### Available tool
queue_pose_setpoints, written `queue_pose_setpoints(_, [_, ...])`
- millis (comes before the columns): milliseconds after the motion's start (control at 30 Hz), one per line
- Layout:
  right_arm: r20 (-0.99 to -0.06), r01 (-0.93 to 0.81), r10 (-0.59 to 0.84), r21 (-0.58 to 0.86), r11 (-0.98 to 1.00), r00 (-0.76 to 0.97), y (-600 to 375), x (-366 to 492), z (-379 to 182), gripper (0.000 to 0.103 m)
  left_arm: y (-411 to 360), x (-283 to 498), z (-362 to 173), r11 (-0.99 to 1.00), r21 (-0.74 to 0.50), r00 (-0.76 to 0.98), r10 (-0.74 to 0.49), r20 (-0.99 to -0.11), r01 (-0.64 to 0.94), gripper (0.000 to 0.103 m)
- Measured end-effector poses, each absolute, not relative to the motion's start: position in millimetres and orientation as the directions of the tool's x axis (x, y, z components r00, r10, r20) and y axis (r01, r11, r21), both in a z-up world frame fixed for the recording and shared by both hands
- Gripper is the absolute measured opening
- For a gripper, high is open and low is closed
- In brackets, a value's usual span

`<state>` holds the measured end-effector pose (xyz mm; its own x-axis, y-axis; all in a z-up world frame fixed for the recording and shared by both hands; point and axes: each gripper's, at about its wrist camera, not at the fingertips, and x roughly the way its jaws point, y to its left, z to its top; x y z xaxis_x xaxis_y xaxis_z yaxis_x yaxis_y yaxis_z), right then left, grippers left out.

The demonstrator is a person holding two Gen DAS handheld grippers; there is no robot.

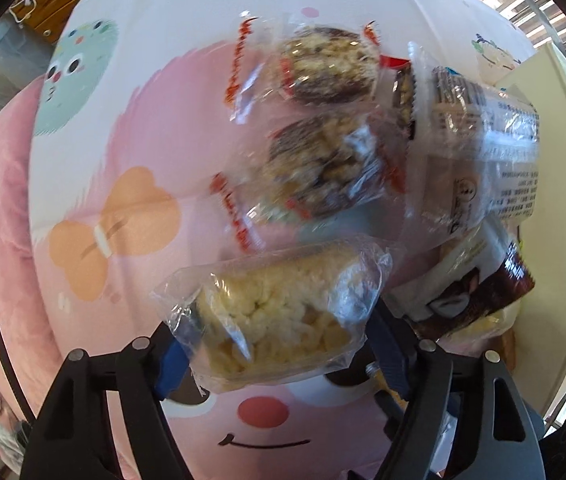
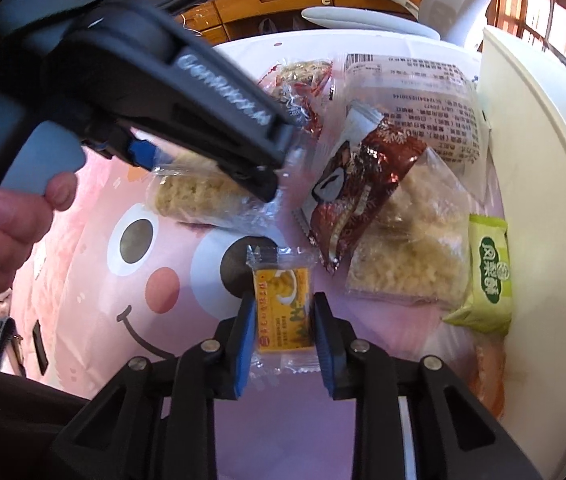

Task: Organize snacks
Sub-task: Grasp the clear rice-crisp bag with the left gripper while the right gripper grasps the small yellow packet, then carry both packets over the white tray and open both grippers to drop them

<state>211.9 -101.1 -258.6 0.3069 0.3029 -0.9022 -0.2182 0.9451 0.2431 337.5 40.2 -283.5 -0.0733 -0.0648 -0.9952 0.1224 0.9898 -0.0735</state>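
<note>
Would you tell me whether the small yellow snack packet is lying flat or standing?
Flat: the yellow packet lies face up on the pink tablecloth.

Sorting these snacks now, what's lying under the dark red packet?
The dark red packet lies on a clear bag of pale puffed-rice bars. What its body covers beneath cannot be seen.

Daylight enters from the windows (image 2: 539, 20) upper right, which are overexposed. Both views are bright with heavy fisheye curvature and dark corners. Snack wrappers (image 1: 323, 120) show glare and motion blur.
</note>
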Motion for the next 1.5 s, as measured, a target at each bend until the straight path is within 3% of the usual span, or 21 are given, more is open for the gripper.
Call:
queue_pose_setpoints(600, [-0.881,-0.120,0.344,0.322,0.939,0.324,-118.6,186.3,-218.6,0.027,76.2,269.2,-214.6,0.994,-0.068,0.029,-0.070,-0.997,0.081,0.076])
queue_pose_setpoints(933, [-0.854,-0.073,0.316,0.315,0.946,0.413,-121.4,147.8,-181.4,0.027,86.6,211.1,-163.0,0.980,-0.161,0.187,-0.181,-0.966,0.116,0.076])
queue_pose_setpoints(1500, [-0.839,-0.038,0.252,0.267,0.963,0.482,-138.7,92.9,-141.1,0.027,75.3,144.2,-133.9,0.940,-0.274,0.301,-0.326,-0.896,0.202,0.076])
